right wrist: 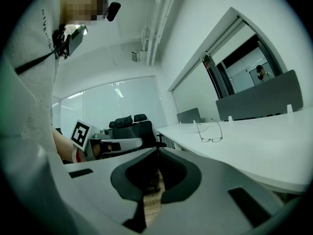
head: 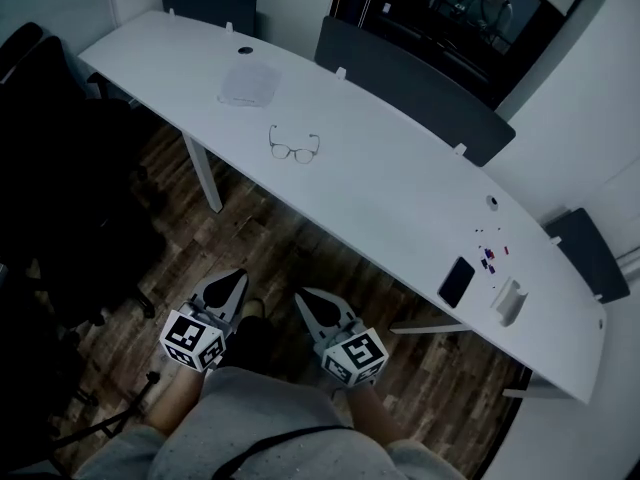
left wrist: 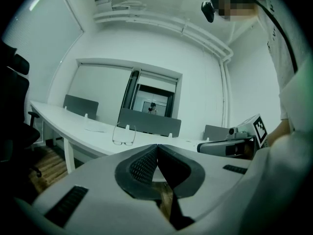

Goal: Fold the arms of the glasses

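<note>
A pair of thin-framed glasses lies on the long white table with both arms spread out. The same glasses show small in the left gripper view, and the glasses appear again in the right gripper view. My left gripper and right gripper hang side by side over the wooden floor, well short of the table's near edge. Both are shut with nothing between their jaws. In the left gripper view the right gripper shows at the right.
A sheet of paper lies on the table beyond the glasses. A dark phone, small coloured bits and a white holder sit at the table's right end. Black office chairs stand at the left; grey dividers line the far edge.
</note>
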Demonstrator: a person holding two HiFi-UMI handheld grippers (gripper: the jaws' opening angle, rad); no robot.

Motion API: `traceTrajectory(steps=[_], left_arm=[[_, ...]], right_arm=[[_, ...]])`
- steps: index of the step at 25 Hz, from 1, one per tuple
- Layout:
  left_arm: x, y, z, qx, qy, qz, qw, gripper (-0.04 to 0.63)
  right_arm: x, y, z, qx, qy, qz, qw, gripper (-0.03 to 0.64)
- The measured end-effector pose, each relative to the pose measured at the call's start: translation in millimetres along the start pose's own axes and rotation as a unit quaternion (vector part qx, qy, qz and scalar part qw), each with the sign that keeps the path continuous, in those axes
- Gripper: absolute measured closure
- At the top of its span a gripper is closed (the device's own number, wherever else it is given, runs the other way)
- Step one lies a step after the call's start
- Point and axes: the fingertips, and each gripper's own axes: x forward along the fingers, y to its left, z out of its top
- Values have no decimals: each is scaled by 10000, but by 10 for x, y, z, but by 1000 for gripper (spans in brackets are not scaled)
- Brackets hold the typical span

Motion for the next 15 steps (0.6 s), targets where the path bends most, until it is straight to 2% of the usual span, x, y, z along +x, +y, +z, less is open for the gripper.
traceTrajectory(steps=[15], left_arm=[[1360, 1305, 279, -59, 241, -414, 9988, 580]], right_arm=[[1312, -1191, 259, 290, 210, -552, 9978, 597]])
